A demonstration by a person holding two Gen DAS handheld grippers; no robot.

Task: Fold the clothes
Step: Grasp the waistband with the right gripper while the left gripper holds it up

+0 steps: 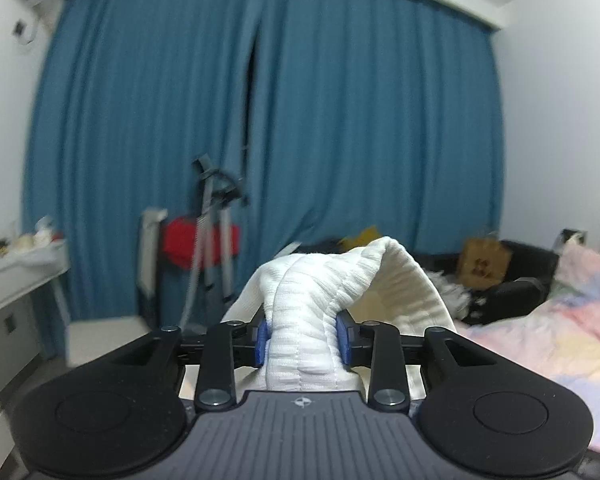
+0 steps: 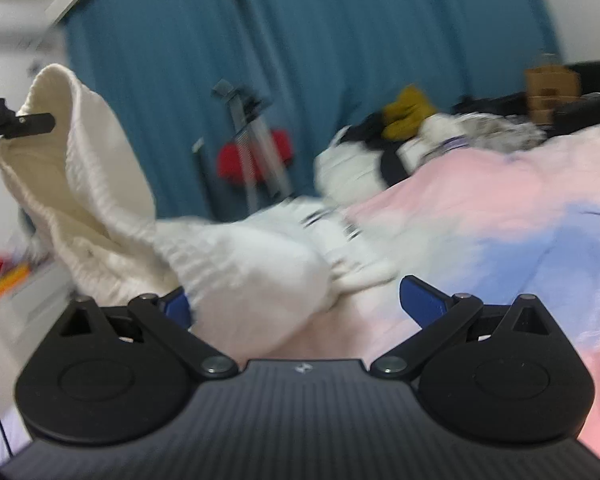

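A white ribbed garment [image 1: 332, 276] is bunched between the blue pads [image 1: 262, 340] of my left gripper [image 1: 304, 340], which is shut on it and holds it up in the air. In the right wrist view the same garment [image 2: 236, 264] hangs from the left gripper [image 2: 20, 124] at the upper left and trails down onto the bed. My right gripper [image 2: 300, 300] stands open just above the bed. The cloth's lower fold lies against its left pad [image 2: 178, 304], and the right pad [image 2: 420, 296] is bare.
A pink and blue quilt [image 2: 500, 208] covers the bed. A heap of mixed clothes [image 2: 400, 148] lies at its far end. Behind are a blue curtain [image 1: 340, 120], a metal stand [image 1: 212, 248], a white desk [image 1: 16, 280] at left, and a black sofa [image 1: 516, 280] with a brown bag [image 1: 484, 264].
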